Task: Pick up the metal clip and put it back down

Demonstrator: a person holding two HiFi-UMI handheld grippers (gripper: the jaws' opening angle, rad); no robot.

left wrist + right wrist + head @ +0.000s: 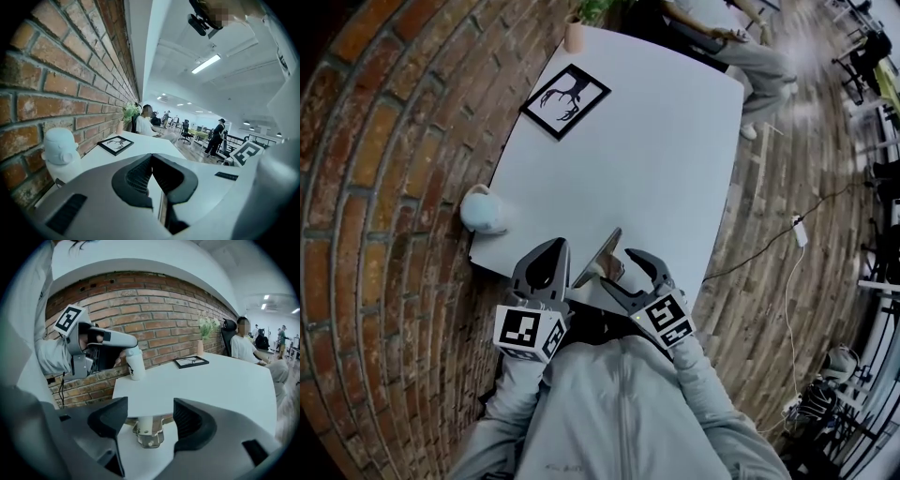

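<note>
We see the shiny metal clip (149, 433) at the near edge of the white rectangular table (656, 159), its long axis slanting away toward the far right, untouched between our right gripper's (149, 411) widely parted jaws, while our left gripper's (151, 161) jaws are pressed together, empty.

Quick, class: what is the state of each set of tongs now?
Left gripper: tongs shut, nothing held.
Right gripper: tongs open, metal clip between them, ungripped.

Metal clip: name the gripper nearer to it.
Right. The right gripper has its open jaws either side of the metal clip; the left gripper hangs off to its left.
</note>
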